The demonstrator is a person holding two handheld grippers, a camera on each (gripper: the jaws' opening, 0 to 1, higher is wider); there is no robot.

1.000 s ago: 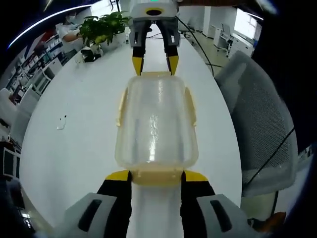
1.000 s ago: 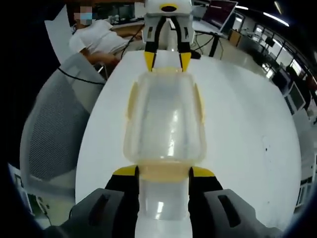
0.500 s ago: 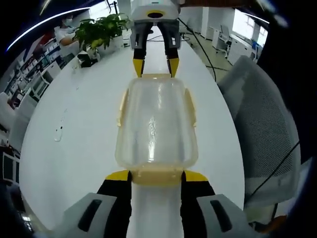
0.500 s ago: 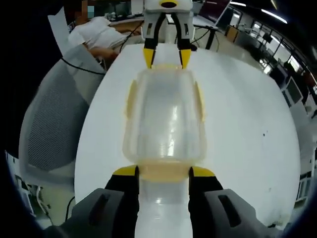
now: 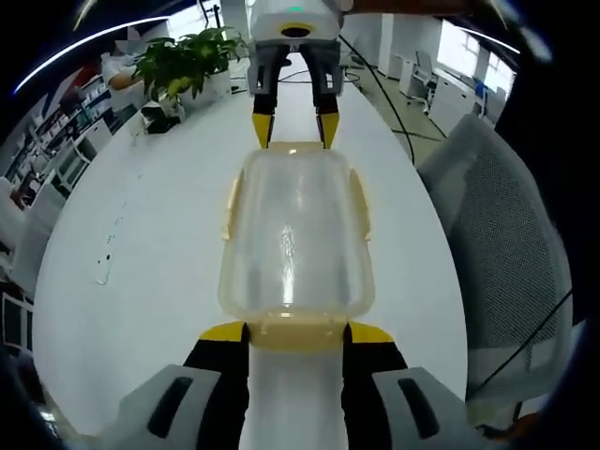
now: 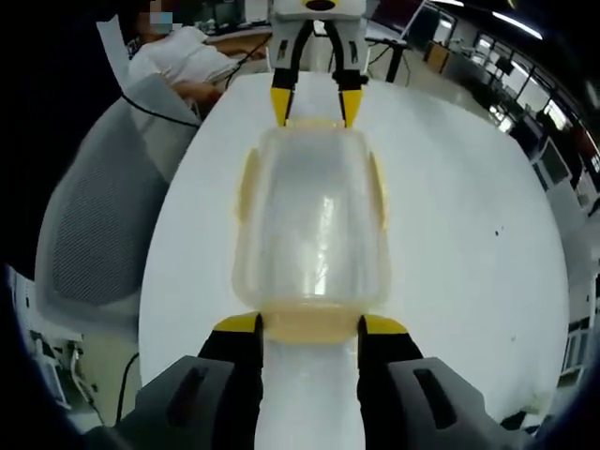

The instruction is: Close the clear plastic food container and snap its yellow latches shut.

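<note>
Left gripper view is looking along its own jaws, and nearest the lens the left gripper (image 5: 295, 333) is standing with its yellow tips apart, flanking the near end latch (image 5: 298, 332) of the container (image 5: 295, 234) — whether they are pressing it I cannot tell. The container is lying lid-on over the white table (image 5: 141, 244), its long axis running straight away from these jaws, with yellow side latches along both long edges. At its far end the right gripper (image 5: 292, 127) is coming in from the opposite side, tips apart and bracketing the far latch. Beyond it a plant (image 5: 183, 56) is sitting on the table, and a grey chair (image 5: 506, 244) is standing beside the table. In the right gripper view the arrangement is mirroring itself: the right gripper is straddling its near latch and the left gripper is sitting at the far end. Each gripper seems nearest its own end latch, so the coming squeeze likely runs along the long axis.
</note>
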